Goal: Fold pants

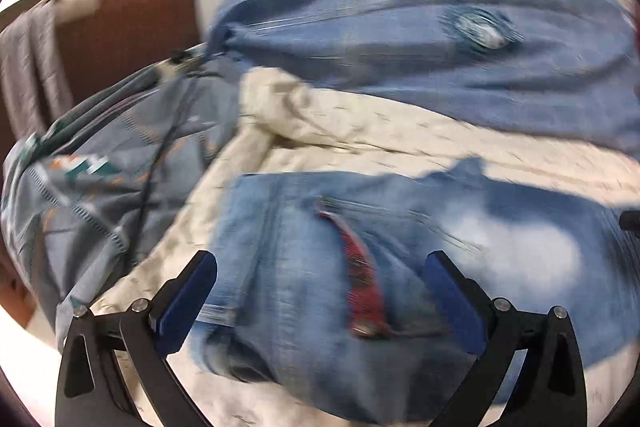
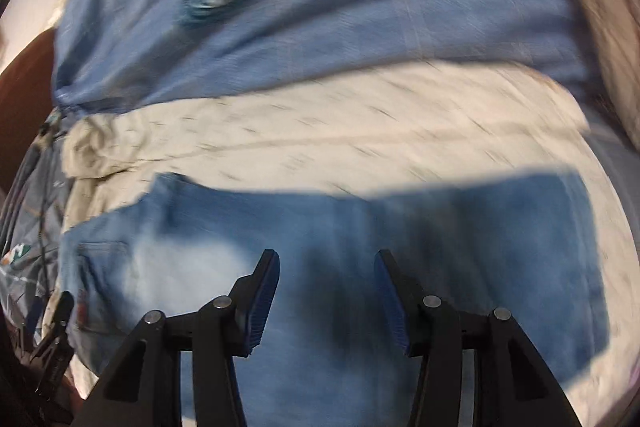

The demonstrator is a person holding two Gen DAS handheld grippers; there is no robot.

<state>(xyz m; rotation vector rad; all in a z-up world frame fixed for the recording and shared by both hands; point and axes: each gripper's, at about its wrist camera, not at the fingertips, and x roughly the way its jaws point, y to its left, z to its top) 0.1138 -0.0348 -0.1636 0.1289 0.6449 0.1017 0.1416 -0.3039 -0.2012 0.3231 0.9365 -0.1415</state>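
Faded blue jeans [image 1: 400, 247] lie folded on a cream bedsheet [image 1: 360, 131]. A red strip [image 1: 356, 259] shows at their waist end. My left gripper [image 1: 320, 263] is open just above the waist end, nothing between its blue pads. In the right wrist view the same jeans [image 2: 440, 227] lie flat under my right gripper [image 2: 326, 259], which is open and empty above the denim. The other gripper's tip [image 2: 56, 315] shows at the left edge. Both views are motion-blurred.
A large light-blue cloth [image 1: 420, 27] with a round worn patch [image 1: 480, 27] lies farther back on the bed, also in the right wrist view [image 2: 320, 7]. A grey patterned quilt [image 1: 100, 179] with a dark cable is bunched at left. A brown headboard [image 1: 128, 27] stands behind it.
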